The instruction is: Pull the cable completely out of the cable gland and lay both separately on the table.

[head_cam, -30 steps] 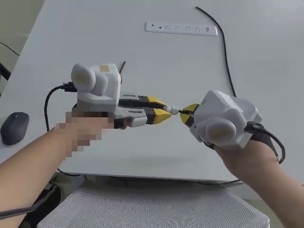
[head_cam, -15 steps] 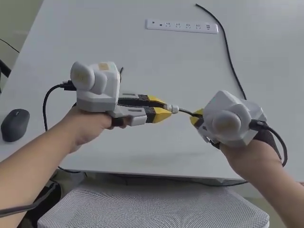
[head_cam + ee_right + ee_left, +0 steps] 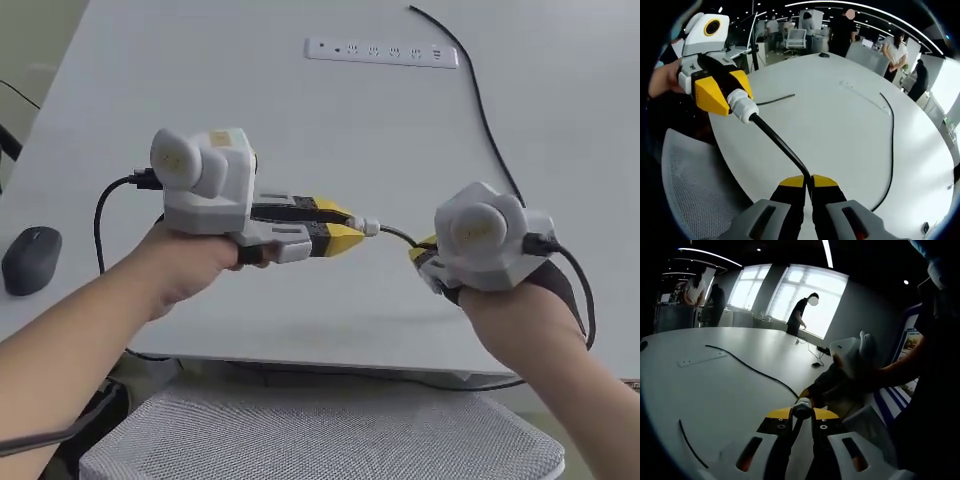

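Above the table's near edge, my left gripper is shut on the white cable gland, whose round end pokes out between the yellow tips. A black cable runs from the gland to my right gripper, which is shut on it. In the right gripper view the gland sits in the other gripper's yellow jaws and the cable slants down into my own tips. A loose black cable tail lies on the table behind the gland.
The white table carries a power strip at the back, with its black cord running down the right side. A dark mouse rests at the left edge. A grey mesh chair sits below the near edge.
My right gripper has pulled away to the right, and a longer stretch of black cable now shows between it and the gland. The left gripper has stayed about where it was.
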Motion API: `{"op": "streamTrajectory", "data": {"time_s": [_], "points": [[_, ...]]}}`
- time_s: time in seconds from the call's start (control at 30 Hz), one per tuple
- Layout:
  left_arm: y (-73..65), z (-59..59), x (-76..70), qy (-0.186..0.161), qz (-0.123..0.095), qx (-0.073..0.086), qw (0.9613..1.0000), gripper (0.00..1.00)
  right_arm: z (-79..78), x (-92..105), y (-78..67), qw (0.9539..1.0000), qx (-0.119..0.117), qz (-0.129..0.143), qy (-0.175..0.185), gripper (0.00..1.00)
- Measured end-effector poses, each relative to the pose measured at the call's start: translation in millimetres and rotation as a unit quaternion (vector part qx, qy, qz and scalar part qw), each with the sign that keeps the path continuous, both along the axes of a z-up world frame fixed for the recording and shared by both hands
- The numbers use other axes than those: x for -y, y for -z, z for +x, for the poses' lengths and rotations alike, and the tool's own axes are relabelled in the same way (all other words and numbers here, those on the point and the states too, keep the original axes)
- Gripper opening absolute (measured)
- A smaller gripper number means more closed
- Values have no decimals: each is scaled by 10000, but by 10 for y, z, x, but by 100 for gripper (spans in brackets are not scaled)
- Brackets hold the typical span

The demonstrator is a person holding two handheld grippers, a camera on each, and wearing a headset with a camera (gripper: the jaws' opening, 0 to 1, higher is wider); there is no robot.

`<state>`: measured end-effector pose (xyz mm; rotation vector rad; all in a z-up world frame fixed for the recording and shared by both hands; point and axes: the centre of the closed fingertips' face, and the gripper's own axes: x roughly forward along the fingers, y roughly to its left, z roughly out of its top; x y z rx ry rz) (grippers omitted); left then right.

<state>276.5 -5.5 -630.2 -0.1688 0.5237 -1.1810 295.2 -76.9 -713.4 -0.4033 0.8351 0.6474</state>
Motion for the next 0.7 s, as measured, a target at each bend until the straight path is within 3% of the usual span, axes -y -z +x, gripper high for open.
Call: {"op": "streamTrajectory", "data": {"time_s": [0.23,0.3,0.33,0.47,0.5,0.57,0.6,0.63,0.7], "points": [[-2,-7,-1,-22,2,42,10000,15,-34,21,8,10000,-39,-16,76,0],[-9,11,-16,-55,-1,68,10000,15,-69,6,-8,10000,-24,-8,-56,0],[-5,17,-24,-60,19,91,9999,15,-49,10,-51,9998,147,-29,-117,0],[-23,54,-73,-133,8,105,9999,15,-69,0,-165,9989,356,2,-297,2],[-22,58,-77,-142,16,111,9998,15,-60,-54,-242,9978,527,120,-396,5],[-17,59,-83,-137,37,108,9998,15,-76,-63,-306,9975,571,82,-419,14],[-18,58,-82,-140,29,92,9999,15,-67,-165,-426,9948,773,257,-603,14],[-18,58,-82,-141,32,87,9999,15,-79,-177,-476,9944,816,216,-628,14],[-16,55,-82,-136,36,84,9999,15,-100,-327,-627,9888,1063,306,-999,13]]}}
